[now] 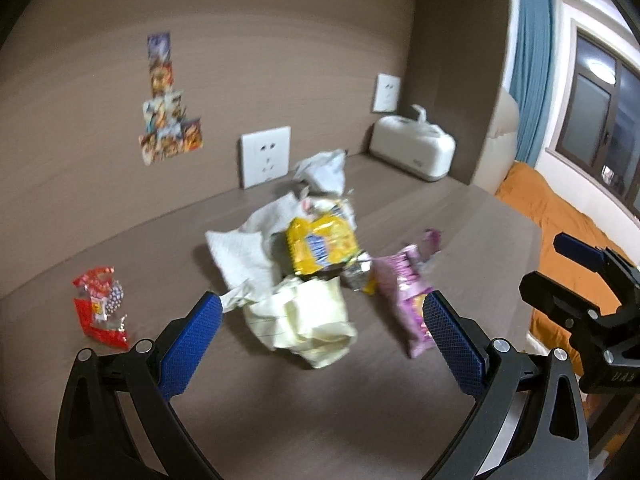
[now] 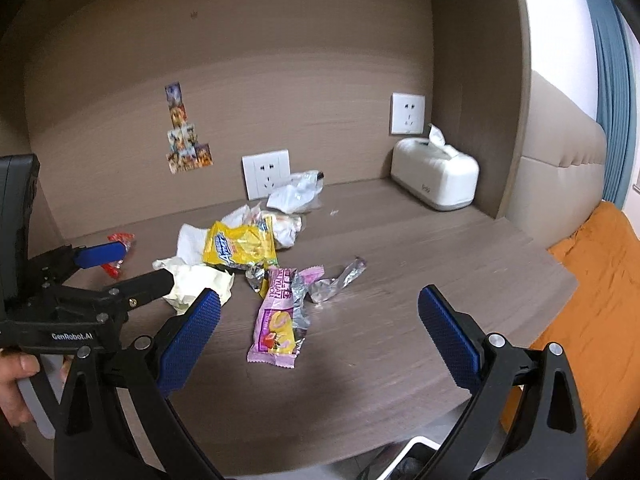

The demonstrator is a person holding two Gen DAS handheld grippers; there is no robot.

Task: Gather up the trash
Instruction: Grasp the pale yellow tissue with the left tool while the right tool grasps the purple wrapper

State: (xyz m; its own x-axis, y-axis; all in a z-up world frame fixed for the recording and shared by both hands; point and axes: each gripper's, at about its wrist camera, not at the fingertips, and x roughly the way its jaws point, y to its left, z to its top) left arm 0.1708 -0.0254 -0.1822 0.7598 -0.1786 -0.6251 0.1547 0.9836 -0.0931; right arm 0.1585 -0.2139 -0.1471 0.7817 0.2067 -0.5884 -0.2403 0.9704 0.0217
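Mostly crumpled wrappers (image 2: 240, 246) and tissues (image 1: 240, 250), heaped loosely on table (image 2: 400, 320).

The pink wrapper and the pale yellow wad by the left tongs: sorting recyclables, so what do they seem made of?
The pink wrapper looks like glossy plastic film with a foil lining: it shines, and silvery crinkled inner faces show where it is torn open. The pale yellow wad looks like matte crumpled paper: soft folds, no sheen, and faint ruled lines, though blur leaves that open.
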